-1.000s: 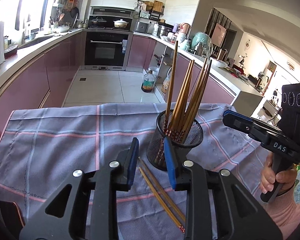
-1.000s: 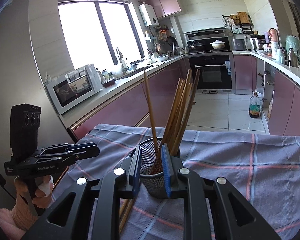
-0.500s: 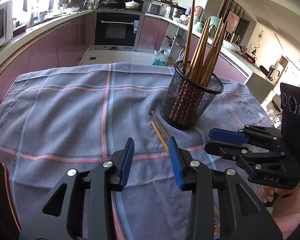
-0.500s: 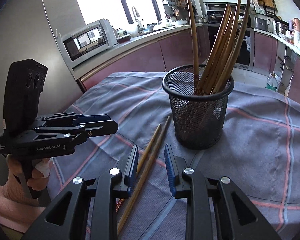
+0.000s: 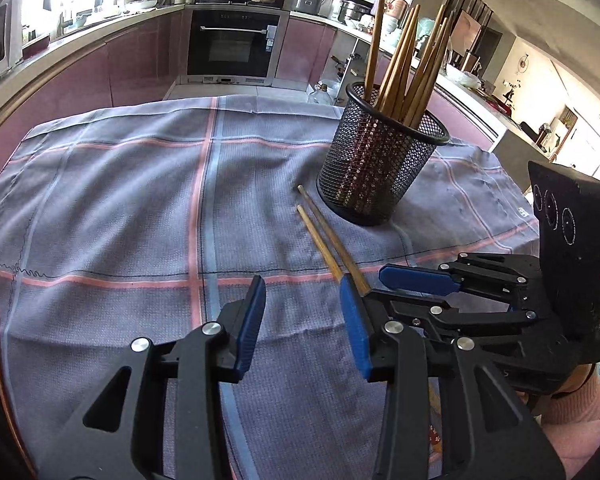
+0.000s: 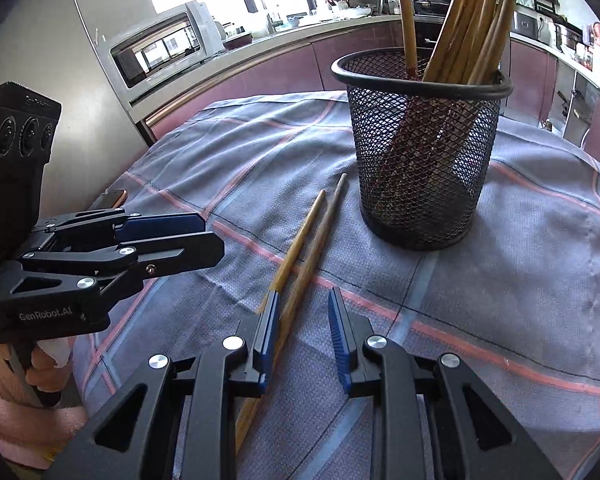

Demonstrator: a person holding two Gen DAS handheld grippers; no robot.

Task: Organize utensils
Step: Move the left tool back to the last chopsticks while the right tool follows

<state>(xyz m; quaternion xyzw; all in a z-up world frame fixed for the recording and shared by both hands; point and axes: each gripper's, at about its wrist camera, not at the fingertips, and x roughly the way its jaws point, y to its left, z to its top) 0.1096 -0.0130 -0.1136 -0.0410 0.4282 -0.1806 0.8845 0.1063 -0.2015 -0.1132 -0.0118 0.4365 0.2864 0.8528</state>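
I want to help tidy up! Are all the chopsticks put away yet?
Nearly. Most chopsticks already stand in the mesh holder. Two loose chopsticks remain on the checked cloth beside it. The right gripper is open over them, not gripping; the left gripper is open and empty. Those two still need lifting in.

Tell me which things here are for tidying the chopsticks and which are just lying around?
For the job:
- two loose chopsticks on the cloth
- mesh holder full of chopsticks
- left gripper, right gripper

Just lying about:
- checked tablecloth
- microwave
- oven
- phone at the table edge
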